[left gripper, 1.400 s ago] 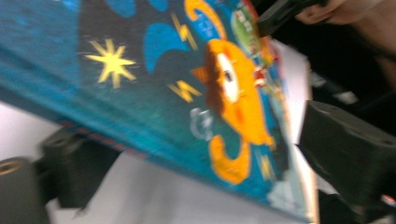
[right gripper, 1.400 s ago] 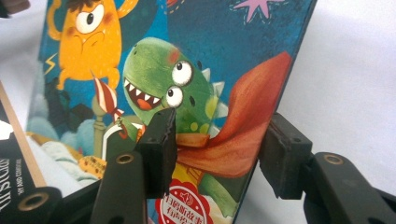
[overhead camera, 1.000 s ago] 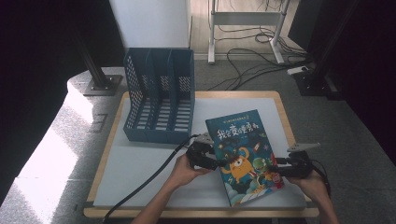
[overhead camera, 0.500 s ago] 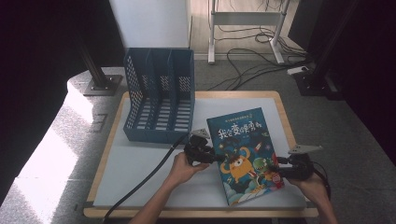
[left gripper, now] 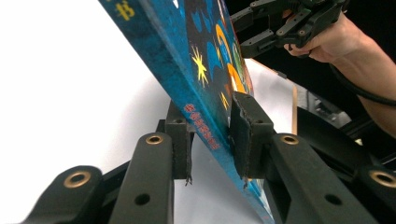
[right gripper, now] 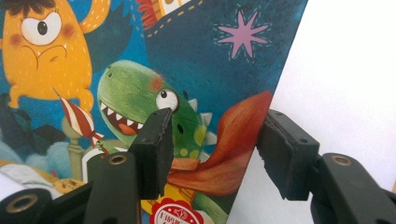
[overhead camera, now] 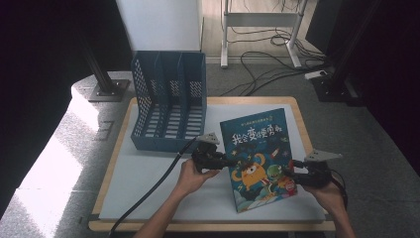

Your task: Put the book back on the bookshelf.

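Since the earlier frame my left gripper (overhead camera: 229,161) has been closing; it now clamps the book's (overhead camera: 257,158) spine, lower centre. My right gripper (right gripper: 212,149) straddles its edge, unclamped. A one-sided lift could twist the book loose

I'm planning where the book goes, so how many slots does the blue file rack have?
3, side by side in the rack at the board's far left: left, middle and right. All look empty; their floors are partly hidden.

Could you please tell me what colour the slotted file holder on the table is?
The file holder is blue, clearest in the high view.
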`<state>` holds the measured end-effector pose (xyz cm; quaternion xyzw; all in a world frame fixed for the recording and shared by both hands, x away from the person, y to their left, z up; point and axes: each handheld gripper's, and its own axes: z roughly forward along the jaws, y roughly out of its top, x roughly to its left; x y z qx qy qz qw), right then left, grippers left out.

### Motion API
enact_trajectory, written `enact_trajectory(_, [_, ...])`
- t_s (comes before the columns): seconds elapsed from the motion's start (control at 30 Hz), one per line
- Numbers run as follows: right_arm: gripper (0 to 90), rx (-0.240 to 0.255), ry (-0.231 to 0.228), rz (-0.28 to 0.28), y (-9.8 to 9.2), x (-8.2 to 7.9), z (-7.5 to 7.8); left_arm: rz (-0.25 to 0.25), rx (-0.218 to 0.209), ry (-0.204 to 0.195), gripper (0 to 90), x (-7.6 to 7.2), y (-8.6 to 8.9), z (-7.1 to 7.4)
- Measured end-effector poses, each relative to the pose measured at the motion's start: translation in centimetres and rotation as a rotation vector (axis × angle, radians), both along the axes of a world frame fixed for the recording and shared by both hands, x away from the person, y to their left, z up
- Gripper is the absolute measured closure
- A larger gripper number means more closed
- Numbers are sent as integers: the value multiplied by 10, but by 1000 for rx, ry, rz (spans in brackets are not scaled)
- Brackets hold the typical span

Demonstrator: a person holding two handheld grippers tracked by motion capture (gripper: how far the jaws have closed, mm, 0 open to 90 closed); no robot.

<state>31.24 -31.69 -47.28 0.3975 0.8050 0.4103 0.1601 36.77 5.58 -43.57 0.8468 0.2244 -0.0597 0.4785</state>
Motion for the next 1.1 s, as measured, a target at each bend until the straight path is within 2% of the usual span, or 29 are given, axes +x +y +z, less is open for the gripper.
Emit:
enact_trajectory(0.07, [452, -8, -25, 1, 5, 3, 3, 4, 7, -44, 717, -2, 3, 6])
enact_trajectory(0.1, [452, -8, -25, 1, 5, 3, 3, 4, 7, -44, 721, -2, 3, 6])
enact_trajectory(0.13, [451, -17, -42, -2, 9, 4, 6, 4, 8, -75, 727, -5, 5, 10])
enact_trajectory(0.17, [451, -17, -42, -2, 9, 4, 6, 4, 8, -75, 731, -5, 5, 10])
enact_trajectory(0.2, [449, -20, -58, -3, 12, 6, 8, 2, 13, -113, 736, -8, 6, 15])
enact_trajectory(0.23, [449, -20, -58, -3, 12, 6, 8, 2, 13, -113, 740, -8, 6, 15])
enact_trajectory(0.4, [429, -11, -90, -10, 18, 11, 14, -3, 40, -212, 759, -17, 7, 28])
enact_trajectory(0.6, [411, -8, -131, -18, 29, 20, 19, 3, 51, -302, 810, -26, 10, 38])
enact_trajectory(0.63, [411, -7, -134, -16, 30, 21, 19, 3, 51, -302, 816, -26, 10, 38])
enact_trajectory(0.8, [397, 3, -150, -8, 37, 27, 18, 17, 84, -354, 830, -32, 13, 41])
enact_trajectory(0.9, [378, 8, -149, -3, 37, 28, 17, 20, 77, -346, 829, -32, 13, 40])
enact_trajectory(1.0, [338, 14, -143, 7, 37, 29, 15, 15, 64, -357, 821, -35, 13, 38])
enact_trajectory(1.1, [306, 11, -146, -7, 37, 29, 14, 15, 50, -353, 818, -36, 13, 36])
